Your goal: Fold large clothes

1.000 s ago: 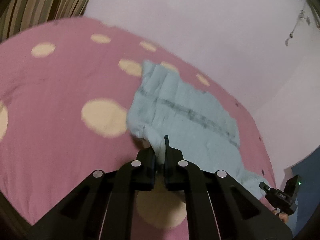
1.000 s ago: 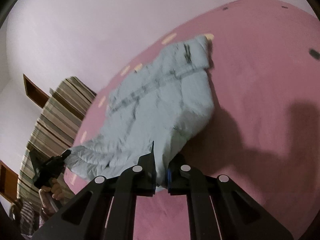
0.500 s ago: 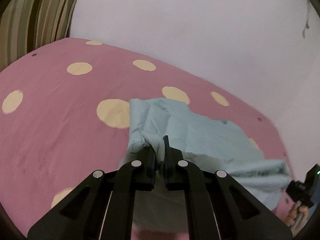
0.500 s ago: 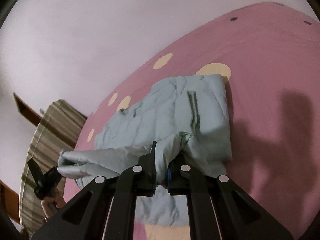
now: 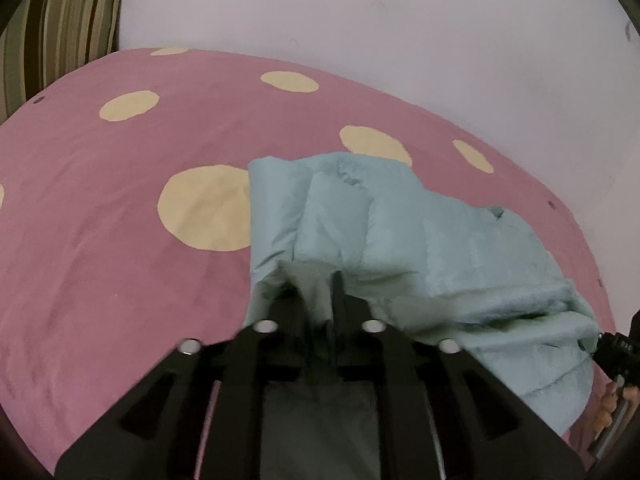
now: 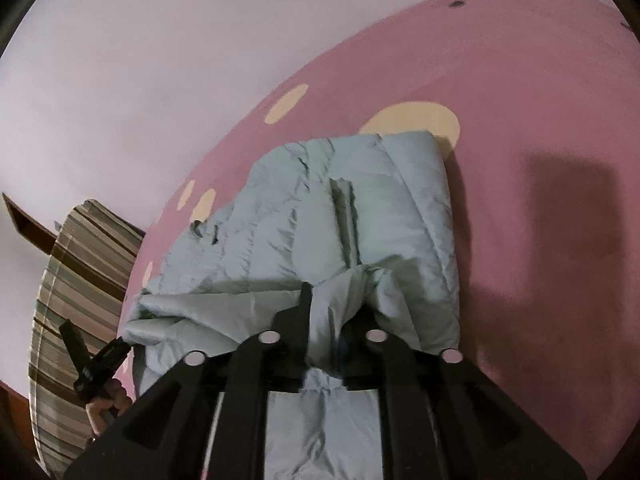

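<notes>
A pale blue quilted jacket (image 5: 400,232) lies partly folded on a pink bed sheet with cream dots (image 5: 120,208). My left gripper (image 5: 316,284) is shut on a bunch of its near edge. My right gripper (image 6: 332,300) is shut on the other near corner of the jacket (image 6: 320,232), with cloth hanging down between its arms. The held edge is lifted and doubled over the part lying on the bed. Each gripper shows at the edge of the other's view: the right one (image 5: 616,356), the left one (image 6: 96,364).
A white wall (image 5: 360,20) runs behind the bed. A striped curtain or cushion (image 6: 76,304) stands at the left end of the bed. The pink sheet (image 6: 540,160) spreads wide to the right of the jacket, with a dark shadow on it.
Both grippers have carried the jacket's near edge up and forward over the rest, so the garment has gone from spread long to doubled over. Both stay shut on it.
</notes>
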